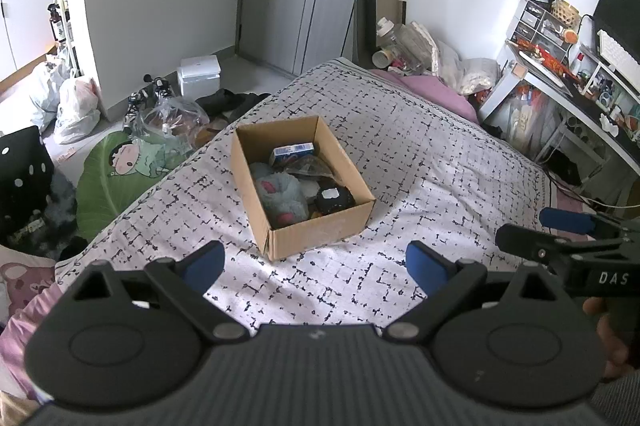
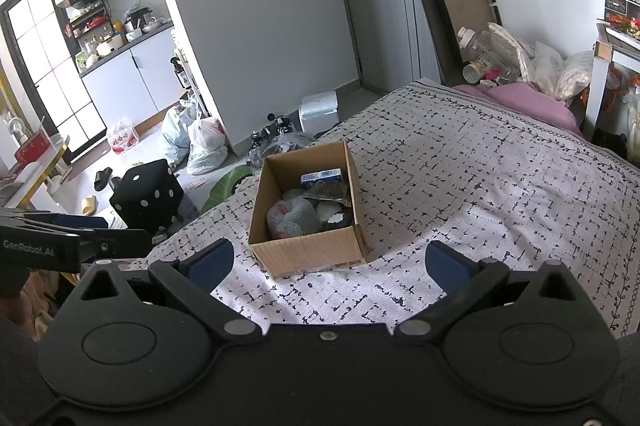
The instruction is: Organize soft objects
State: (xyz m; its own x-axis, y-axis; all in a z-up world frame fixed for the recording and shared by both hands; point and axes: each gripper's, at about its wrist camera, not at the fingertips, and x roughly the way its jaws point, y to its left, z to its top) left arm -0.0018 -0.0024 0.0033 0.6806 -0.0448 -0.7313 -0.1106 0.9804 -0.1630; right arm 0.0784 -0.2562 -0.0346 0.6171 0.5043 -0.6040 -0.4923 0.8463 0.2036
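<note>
Patterned bedspread (image 1: 420, 162) holds a filled cardboard box (image 1: 320, 232); left tool (image 1: 316, 266) and right tool (image 2: 330, 266) gape empty

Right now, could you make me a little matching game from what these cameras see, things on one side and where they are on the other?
Things:
1. brown cardboard box
2. grey fluffy plush toy
3. black cube cushion with white dots
4. blue and white small carton

Places:
A. on the floor beside the bed
B. at the box's far end
C. on the patterned bedspread
D. in the box's near half

Pairs: 1-C, 2-D, 3-A, 4-B
</note>
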